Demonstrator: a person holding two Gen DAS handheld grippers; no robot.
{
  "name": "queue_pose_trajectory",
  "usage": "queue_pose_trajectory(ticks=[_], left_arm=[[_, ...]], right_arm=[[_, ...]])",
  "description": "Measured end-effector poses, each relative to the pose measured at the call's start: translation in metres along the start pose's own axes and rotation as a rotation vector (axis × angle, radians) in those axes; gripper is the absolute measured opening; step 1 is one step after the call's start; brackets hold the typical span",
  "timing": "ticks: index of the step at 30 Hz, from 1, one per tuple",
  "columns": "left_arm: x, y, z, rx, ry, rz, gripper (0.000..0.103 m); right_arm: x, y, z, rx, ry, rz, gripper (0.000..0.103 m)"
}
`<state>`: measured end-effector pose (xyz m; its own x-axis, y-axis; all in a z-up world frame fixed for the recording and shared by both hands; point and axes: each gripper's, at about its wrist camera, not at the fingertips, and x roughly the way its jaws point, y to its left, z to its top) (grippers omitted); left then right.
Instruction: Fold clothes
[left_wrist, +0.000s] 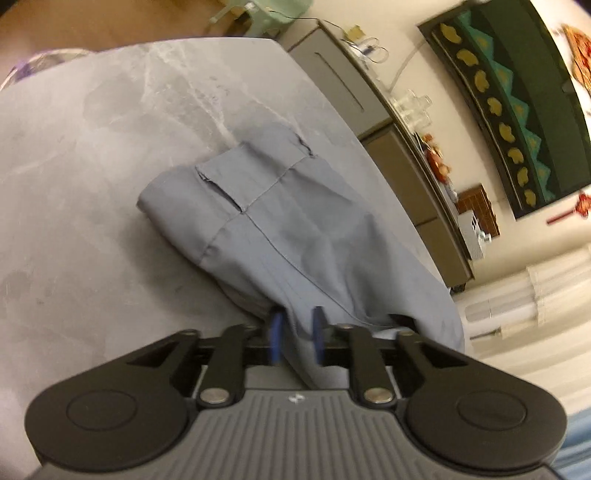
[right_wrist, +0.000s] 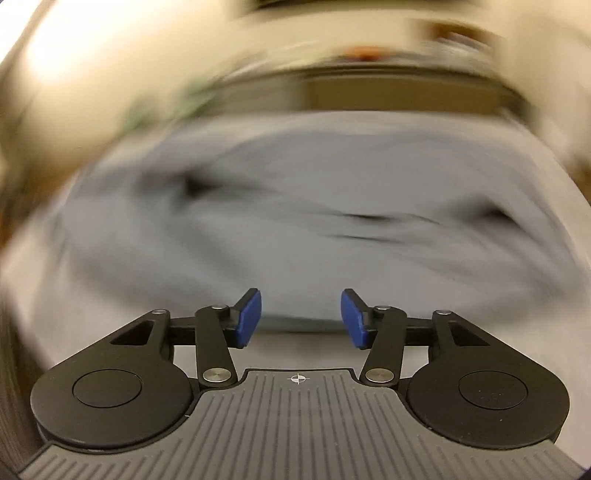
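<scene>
A grey-blue garment (left_wrist: 280, 229) lies partly folded on the grey marble table (left_wrist: 92, 147), its hemmed end pointing away from me. My left gripper (left_wrist: 297, 334) is shut on the garment's near edge, with cloth pinched between the blue pads (left_wrist: 276, 338). In the right wrist view the same garment (right_wrist: 295, 221) shows as a blurred grey mass ahead. My right gripper (right_wrist: 301, 319) stands open just short of the cloth, with nothing between its blue pads (right_wrist: 249, 317).
The table's right edge (left_wrist: 369, 147) runs close beside the garment. Beyond it stands a long grey cabinet (left_wrist: 399, 147) with glassware and small items on top, under a dark wall hanging (left_wrist: 517, 110). The right wrist view is heavily motion-blurred.
</scene>
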<state>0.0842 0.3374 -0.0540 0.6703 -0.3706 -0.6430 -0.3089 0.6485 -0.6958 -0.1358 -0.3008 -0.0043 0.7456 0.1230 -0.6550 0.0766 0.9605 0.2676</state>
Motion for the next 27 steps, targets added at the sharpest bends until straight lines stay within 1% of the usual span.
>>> queue_pose_trajectory(ticks=[1, 2, 3, 4, 6, 9, 10, 12, 13, 14, 15, 16, 17, 18, 19, 21, 22, 24, 25, 27], left_arm=[[0.002, -0.004, 0.0, -0.005, -0.001, 0.002, 0.04], [0.004, -0.008, 0.001, -0.01, -0.002, 0.005, 0.052], [0.008, -0.013, 0.001, -0.011, -0.006, 0.014, 0.057], [0.012, -0.018, 0.001, -0.012, -0.01, 0.025, 0.063], [0.012, -0.016, 0.001, -0.013, -0.009, 0.03, 0.063], [0.021, -0.02, 0.005, -0.011, 0.008, 0.033, 0.065], [0.028, -0.025, 0.011, 0.001, 0.017, 0.041, 0.061], [0.043, -0.037, 0.022, 0.029, 0.035, 0.057, 0.017], [0.051, -0.042, 0.028, 0.043, 0.044, 0.066, 0.004], [0.058, -0.055, 0.041, 0.046, 0.038, 0.038, 0.002], [0.065, -0.069, 0.055, 0.047, 0.029, 0.006, 0.002], [0.064, -0.09, 0.072, 0.055, 0.002, -0.037, 0.002], [0.062, -0.112, 0.088, 0.064, -0.029, -0.081, 0.002], [0.05, -0.136, 0.102, 0.089, -0.078, -0.134, 0.002], [0.028, -0.152, 0.111, 0.121, -0.127, -0.189, 0.002], [-0.017, -0.182, 0.126, 0.188, -0.223, -0.301, 0.002], [-0.026, -0.168, 0.117, 0.185, -0.219, -0.297, 0.002], [-0.041, -0.134, 0.094, 0.171, -0.198, -0.274, 0.002], [-0.049, -0.117, 0.082, 0.164, -0.187, -0.262, 0.002], [-0.064, -0.082, 0.059, 0.15, -0.166, -0.238, 0.002]], right_arm=[[-0.009, -0.029, -0.001, 0.141, -0.041, -0.061, 0.061], [-0.016, -0.053, -0.002, 0.262, -0.074, -0.116, 0.068], [-0.017, -0.073, -0.002, 0.353, -0.09, -0.159, 0.071], [-0.013, -0.088, -0.002, 0.417, -0.093, -0.184, 0.072], [-0.004, -0.115, -0.003, 0.527, -0.091, -0.221, 0.073], [0.021, -0.143, -0.001, 0.647, -0.084, -0.207, 0.073], [0.027, -0.148, 0.004, 0.661, -0.091, -0.197, 0.071], [0.047, -0.152, 0.024, 0.664, -0.08, -0.172, 0.061], [0.06, -0.153, 0.036, 0.661, -0.064, -0.159, 0.035], [0.074, -0.151, 0.047, 0.646, -0.061, -0.154, 0.004], [0.087, -0.15, 0.059, 0.623, -0.066, -0.154, 0.004], [0.091, -0.145, 0.072, 0.606, -0.131, -0.152, 0.003], [0.087, -0.14, 0.083, 0.619, -0.238, -0.129, 0.003], [0.081, -0.136, 0.09, 0.655, -0.341, -0.085, 0.002], [0.07, -0.131, 0.095, 0.677, -0.443, -0.037, 0.002], [0.046, -0.124, 0.102, 0.651, -0.563, 0.001, 0.002], [0.034, -0.121, 0.105, 0.632, -0.614, 0.015, 0.002], [0.017, -0.12, 0.099, 0.606, -0.63, 0.007, 0.002], [0.013, -0.122, 0.091, 0.603, -0.608, -0.001, 0.002], [0.018, -0.124, 0.073, 0.606, -0.496, -0.045, 0.002]])
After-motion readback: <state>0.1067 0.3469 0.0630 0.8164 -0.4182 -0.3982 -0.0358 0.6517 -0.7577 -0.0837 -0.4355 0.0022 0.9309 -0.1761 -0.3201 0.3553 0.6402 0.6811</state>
